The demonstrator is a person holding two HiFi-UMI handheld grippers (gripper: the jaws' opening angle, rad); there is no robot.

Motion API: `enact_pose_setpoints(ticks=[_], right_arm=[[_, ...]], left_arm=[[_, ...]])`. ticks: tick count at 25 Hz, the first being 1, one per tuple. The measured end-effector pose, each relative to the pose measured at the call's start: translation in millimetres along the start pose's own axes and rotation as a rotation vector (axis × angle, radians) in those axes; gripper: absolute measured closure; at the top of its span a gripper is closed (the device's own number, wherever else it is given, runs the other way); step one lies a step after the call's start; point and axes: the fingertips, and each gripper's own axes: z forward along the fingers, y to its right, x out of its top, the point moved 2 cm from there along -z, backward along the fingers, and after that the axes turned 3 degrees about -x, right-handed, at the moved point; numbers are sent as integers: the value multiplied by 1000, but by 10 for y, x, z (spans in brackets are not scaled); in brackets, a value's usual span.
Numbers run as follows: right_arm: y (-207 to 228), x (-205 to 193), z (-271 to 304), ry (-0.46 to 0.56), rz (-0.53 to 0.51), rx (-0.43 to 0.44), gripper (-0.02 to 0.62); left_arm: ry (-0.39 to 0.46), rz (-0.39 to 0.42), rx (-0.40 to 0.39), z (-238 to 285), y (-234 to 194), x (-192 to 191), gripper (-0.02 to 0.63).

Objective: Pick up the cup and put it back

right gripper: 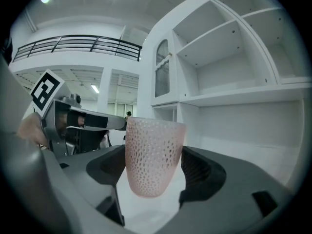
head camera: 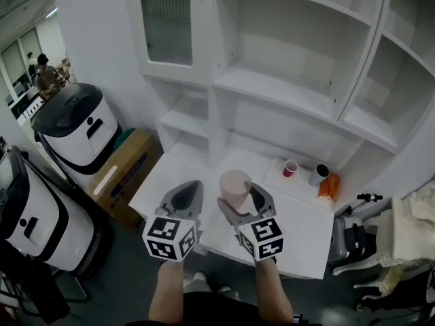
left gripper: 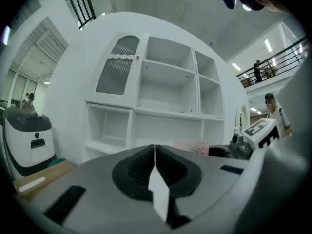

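Pink, dimpled plastic: the cup (head camera: 235,187) stands upright between the two jaws of the right gripper (head camera: 243,200), just past centre in the head view. In the right gripper view the cup (right gripper: 153,155) fills the gap of the right gripper (right gripper: 154,172). One dark pad presses its wall at 9 o'clock and the other at 3 o'clock, so the jaws are clamped on it. The rim sits above the jaws and the rounded base below them. I cannot tell whether the base touches the white table (head camera: 306,229) under it.

Left gripper (head camera: 185,195) sits at 9 o'clock of the right one, near it but apart. In the left gripper view its jaws meet in a thin line with nothing between them (left gripper: 155,164).

At 2 o'clock of the pink cup, well apart on the same table, stands a small red cup (head camera: 290,168). A grey cup (head camera: 319,175) and an orange object (head camera: 329,185) lie further along at 3 o'clock. A white shelf cabinet (head camera: 272,80) rises at 12 o'clock and a cardboard box (head camera: 126,172) sits at 9 o'clock, on the floor.
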Motion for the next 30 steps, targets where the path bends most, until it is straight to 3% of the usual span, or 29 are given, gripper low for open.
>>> enact_pose_setpoints(ticks=[8, 14, 23, 30], right_arm=[[-336, -92, 386, -3, -26, 122, 236], [-483, -220, 982, -14, -26, 164, 236], [-609, -369, 2173, -25, -4, 153, 236], [-522, -630, 2928, -41, 33, 54, 236]], left_arm=[[-29, -3, 47, -63, -338, -199, 592], [-52, -37, 58, 104, -881, -375, 592], [-86, -75, 63, 503, -2128, -517, 592], [-101, -73, -9, 740, -2694, -679, 592]])
